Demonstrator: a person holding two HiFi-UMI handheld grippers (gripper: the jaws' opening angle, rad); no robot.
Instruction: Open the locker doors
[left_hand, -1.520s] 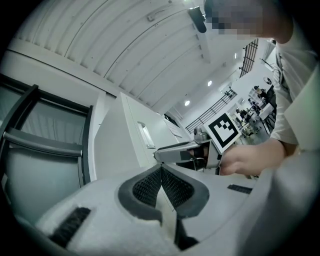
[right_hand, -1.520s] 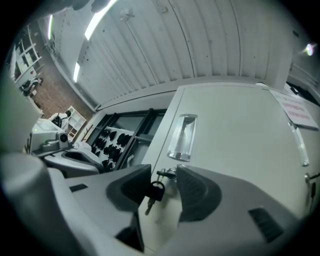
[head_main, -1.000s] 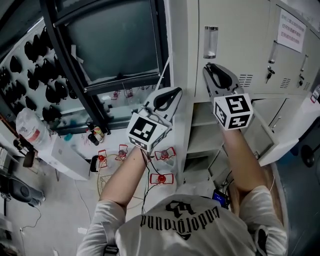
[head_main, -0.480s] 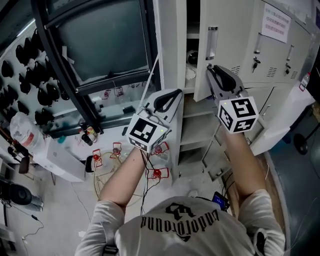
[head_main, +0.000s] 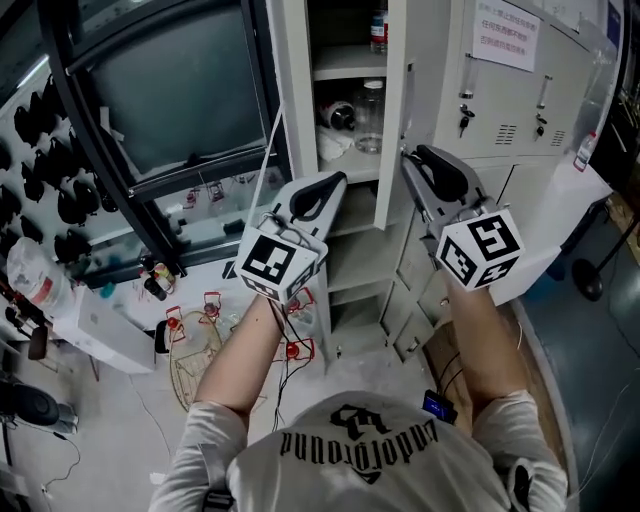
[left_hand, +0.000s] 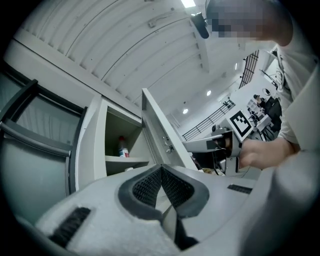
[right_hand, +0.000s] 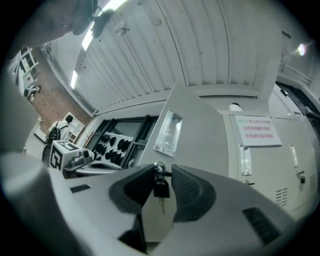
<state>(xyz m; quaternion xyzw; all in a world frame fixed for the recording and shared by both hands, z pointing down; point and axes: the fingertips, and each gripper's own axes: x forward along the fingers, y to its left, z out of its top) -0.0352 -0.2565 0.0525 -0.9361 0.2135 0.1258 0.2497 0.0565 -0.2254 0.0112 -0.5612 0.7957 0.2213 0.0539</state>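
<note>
Our right gripper has its jaws closed on the keys at the free edge of the locker door, which stands open from the locker's left column. Our left gripper is near the door, its jaws together and empty.

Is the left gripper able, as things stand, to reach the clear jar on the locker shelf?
Probably yes. The right gripper holds the door open by its key, and nothing seems to stand between the left gripper and the clear jar. That gripper's jaws are shut, so they must open first.
</note>
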